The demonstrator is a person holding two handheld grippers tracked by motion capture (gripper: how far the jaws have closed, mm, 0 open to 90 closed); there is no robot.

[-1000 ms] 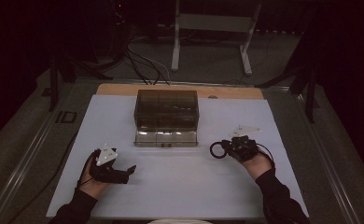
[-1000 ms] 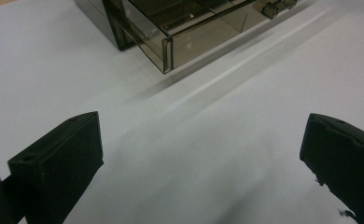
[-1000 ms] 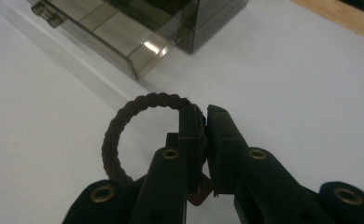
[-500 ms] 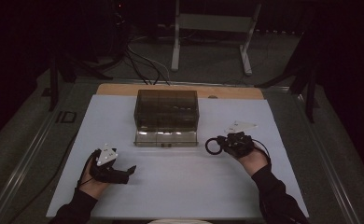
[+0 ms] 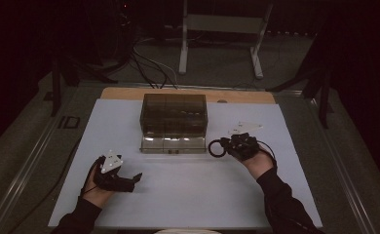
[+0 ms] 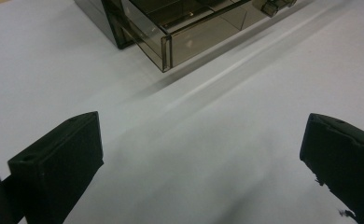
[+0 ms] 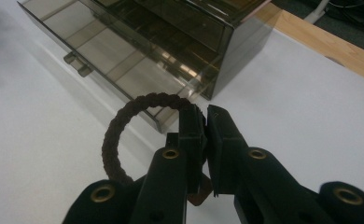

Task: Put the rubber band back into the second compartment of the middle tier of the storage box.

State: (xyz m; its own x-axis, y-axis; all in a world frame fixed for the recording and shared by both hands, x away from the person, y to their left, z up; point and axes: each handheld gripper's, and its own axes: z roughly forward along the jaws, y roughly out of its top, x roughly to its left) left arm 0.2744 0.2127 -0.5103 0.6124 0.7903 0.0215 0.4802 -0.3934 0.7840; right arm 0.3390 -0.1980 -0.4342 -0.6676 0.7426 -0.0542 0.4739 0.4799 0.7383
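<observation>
hair tie (image 7: 124, 135): dark brown braided cloth cord, rough and matt, pinched at its top between the jaws
right gripper (image 7: 206, 122): matt black plastic, brass-coloured metal eyelets behind the jaws
drawer box (image 7: 171, 51): smoky see-through plastic, glossy, just beyond the jaws
table cover (image 7: 40, 154): white, smooth, matt, paper-like, under the jaws
table edge (image 7: 329, 35): light wood, far beyond the jaws

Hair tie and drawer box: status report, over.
Right tool shut on braided hair tie, beside open drawer of smoked plastic box. Left tool open, empty. Nothing in the way.
</observation>
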